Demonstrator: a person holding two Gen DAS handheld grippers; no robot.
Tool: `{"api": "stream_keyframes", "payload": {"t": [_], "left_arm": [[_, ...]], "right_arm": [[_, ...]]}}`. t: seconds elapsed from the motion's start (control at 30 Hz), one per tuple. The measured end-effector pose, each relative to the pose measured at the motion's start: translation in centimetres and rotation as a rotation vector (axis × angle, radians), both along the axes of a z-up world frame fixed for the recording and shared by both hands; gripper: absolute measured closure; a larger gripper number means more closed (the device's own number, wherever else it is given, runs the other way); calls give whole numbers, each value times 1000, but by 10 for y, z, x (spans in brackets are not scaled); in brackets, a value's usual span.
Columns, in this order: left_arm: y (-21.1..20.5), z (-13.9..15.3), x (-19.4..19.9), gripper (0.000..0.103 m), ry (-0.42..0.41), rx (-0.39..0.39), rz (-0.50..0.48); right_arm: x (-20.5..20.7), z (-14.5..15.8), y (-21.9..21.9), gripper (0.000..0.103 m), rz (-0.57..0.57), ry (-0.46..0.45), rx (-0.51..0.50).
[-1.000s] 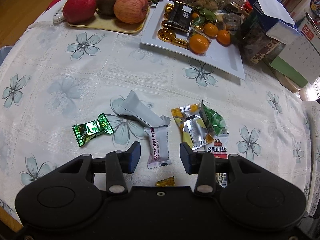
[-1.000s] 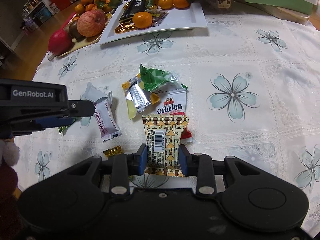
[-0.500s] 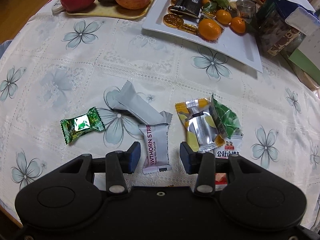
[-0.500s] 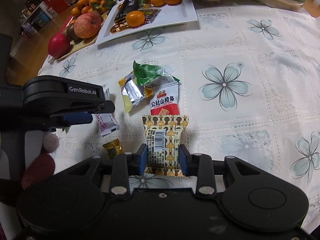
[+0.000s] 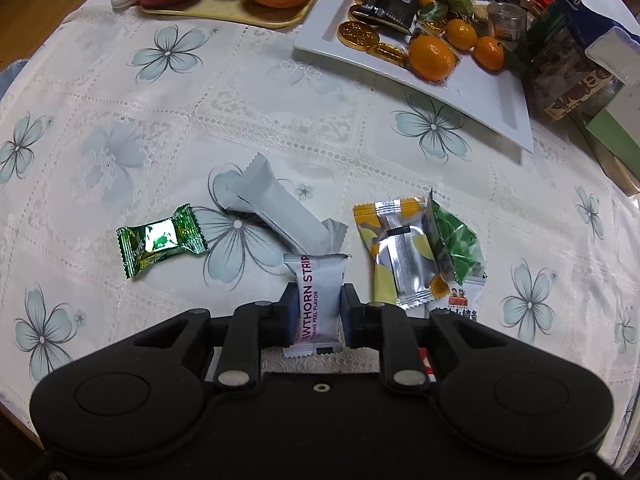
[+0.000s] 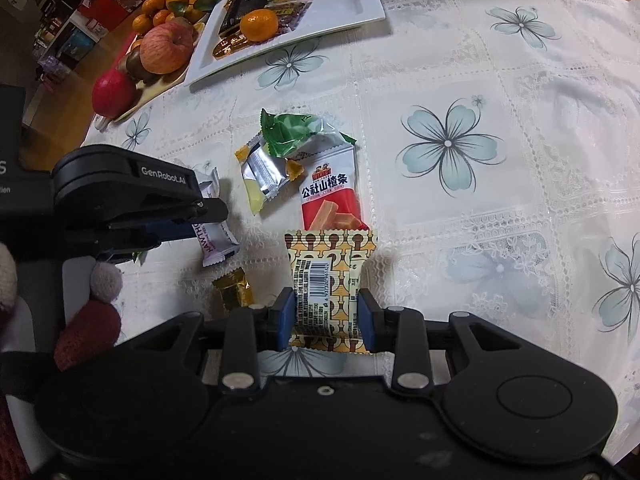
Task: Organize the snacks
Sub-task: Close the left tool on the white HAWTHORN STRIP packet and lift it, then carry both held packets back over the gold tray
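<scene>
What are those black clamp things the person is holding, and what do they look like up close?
Both are handheld tools of matte black plastic. The right gripper has a broad rounded body with two round recesses, silver pivot pins on jointed links, and blue pads on its fingers. The left gripper is built alike; seen from the side in the right wrist view, it bears white "GenRobot.AI" lettering. Beside it shows a dark red knitted sleeve.

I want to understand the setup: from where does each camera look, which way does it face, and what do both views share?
Left wrist: sits on the left tool, looking steeply down along its fingers at the hawthorn strip packet it has just closed on; only the tool's black body shows.
Right wrist: sits on the right tool, looking down at the gripped barcode packet; a knit sleeve shows.
Shared: hawthorn packet, silver-yellow packet, white plate.
</scene>
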State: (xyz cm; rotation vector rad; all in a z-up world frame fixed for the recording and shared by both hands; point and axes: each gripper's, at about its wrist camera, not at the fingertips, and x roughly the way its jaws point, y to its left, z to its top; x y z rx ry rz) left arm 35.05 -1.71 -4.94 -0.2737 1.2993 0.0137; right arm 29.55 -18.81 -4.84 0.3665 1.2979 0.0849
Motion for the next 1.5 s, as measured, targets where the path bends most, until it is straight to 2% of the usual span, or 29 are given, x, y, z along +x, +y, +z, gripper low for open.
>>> {"api": "stream_keyframes", "payload": {"t": [0.33,0.53,0.63,0.77,0.87,1.0,1.1,1.27,1.5], "left_arm": [[10,12,-15,75,25,-83,-11],[18,18,-30,75,32,-61,-37],[20,28,-44,75,5,-53,-74],[28,47,-78,75,-67,-30,-120],[40,59,-110,75,-127,-36,-108],[58,59,-154,75,-129,-121,-87],[63,57,-181,75,-139,-122,-82],[63,59,-213,75,-188,-73,-86],[64,49,-251,75,-181,-97,-84]], "right_arm": [[-5,-2,-4,68,-16,47,51],[-6,-6,-6,68,-23,46,12],[-7,-2,-5,68,-23,7,-24],[-21,12,-7,68,-30,-118,-70],[-41,26,-11,68,-55,-217,-91],[-88,38,-24,68,-147,-298,-33],[-129,39,-27,68,-181,-329,-19],[-187,37,-18,68,-179,-375,-72],[-254,29,-15,68,-238,-376,-56]]}}
